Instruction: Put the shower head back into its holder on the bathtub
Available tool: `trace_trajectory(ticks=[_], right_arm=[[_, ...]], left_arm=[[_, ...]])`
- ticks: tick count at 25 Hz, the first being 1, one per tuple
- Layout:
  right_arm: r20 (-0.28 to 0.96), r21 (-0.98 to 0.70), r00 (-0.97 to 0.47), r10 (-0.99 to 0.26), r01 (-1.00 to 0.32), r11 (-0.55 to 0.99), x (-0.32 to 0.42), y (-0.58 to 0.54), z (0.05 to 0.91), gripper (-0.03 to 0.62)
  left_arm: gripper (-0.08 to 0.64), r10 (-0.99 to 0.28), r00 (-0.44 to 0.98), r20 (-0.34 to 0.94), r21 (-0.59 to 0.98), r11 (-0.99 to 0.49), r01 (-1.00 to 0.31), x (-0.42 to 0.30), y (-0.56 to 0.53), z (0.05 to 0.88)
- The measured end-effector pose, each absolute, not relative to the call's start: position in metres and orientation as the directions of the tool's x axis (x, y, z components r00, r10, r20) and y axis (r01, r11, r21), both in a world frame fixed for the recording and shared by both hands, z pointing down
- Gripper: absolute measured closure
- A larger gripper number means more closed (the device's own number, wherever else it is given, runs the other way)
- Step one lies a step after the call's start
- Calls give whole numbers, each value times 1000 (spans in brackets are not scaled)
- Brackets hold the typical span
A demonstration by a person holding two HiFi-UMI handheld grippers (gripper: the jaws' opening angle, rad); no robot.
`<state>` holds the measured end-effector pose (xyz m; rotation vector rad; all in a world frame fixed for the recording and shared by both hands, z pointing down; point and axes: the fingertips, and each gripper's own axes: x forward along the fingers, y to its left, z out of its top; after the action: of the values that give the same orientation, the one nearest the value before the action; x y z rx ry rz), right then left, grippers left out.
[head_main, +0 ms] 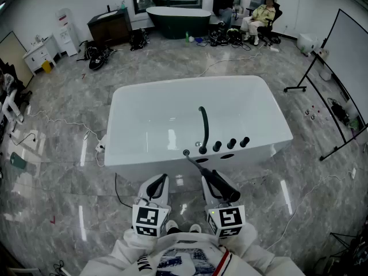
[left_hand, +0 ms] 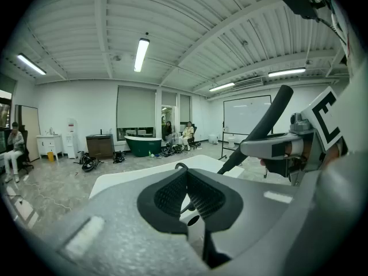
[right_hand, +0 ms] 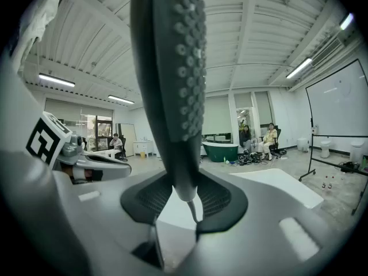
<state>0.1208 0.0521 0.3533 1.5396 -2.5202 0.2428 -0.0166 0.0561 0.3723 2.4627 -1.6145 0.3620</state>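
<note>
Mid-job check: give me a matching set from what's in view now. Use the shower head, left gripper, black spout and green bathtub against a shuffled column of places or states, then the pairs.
Things:
1. shower head
2. left gripper
3. black spout
4. green bathtub

Places or states:
A. at the far end of the room
B. mounted on the near rim of the white bathtub
C. jaws together, nothing in them
D. clamped in the right gripper

Pairs: 1-D, 2-C, 3-B, 4-A
</note>
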Motion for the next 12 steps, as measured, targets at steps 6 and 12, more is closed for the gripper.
trace_trajectory(ticks=[6, 12], right_arm=[[236, -46, -451, -861, -890, 453, 117, 54, 353, 455], [240, -48, -445, -863, -893, 448, 120, 55, 357, 455]], left_arm=[[561, -874, 385, 296, 13, -399, -917, -19, 55, 372], [560, -873, 389, 294, 17, -402, -915, -17, 57, 375]])
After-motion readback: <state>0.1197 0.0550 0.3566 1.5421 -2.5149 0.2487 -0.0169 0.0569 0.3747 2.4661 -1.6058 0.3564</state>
